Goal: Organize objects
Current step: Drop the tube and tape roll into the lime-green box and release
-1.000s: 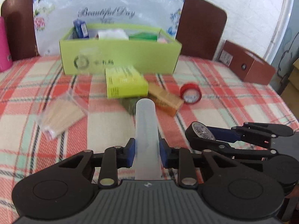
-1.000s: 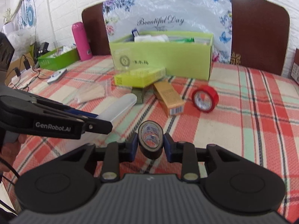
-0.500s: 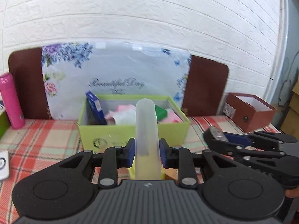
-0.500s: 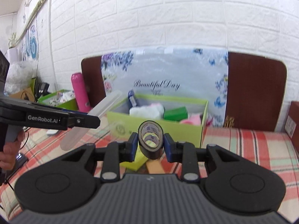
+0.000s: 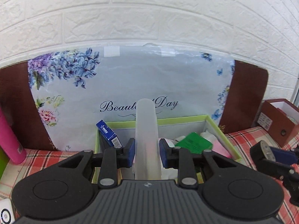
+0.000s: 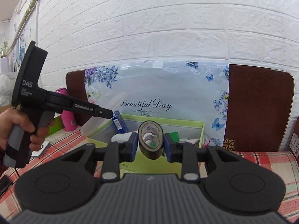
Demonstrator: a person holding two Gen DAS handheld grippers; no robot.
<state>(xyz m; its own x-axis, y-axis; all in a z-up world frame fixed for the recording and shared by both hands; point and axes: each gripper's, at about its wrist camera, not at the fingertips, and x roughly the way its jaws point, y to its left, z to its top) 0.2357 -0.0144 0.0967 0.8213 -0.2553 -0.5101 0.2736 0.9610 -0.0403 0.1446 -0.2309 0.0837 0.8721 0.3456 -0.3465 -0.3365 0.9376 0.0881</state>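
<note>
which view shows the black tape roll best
The right wrist view: the tape roll sits centred, facing the camera, clamped in the right gripper. The left wrist view catches it only edge-on at the far right.

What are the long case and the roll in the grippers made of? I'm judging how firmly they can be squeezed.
The long case looks like frosted, translucent plastic: the print behind shows through it faintly. The roll seems to be glossy black adhesive tape, wound in layers around a printed, probably cardboard, core.

"Beautiful Day" in dark script runs across the floral bag against the wall. The left gripper reads "GenRobot.AI" along its finger and "DAS" on its body. The blue box's lettering is illegible.
</note>
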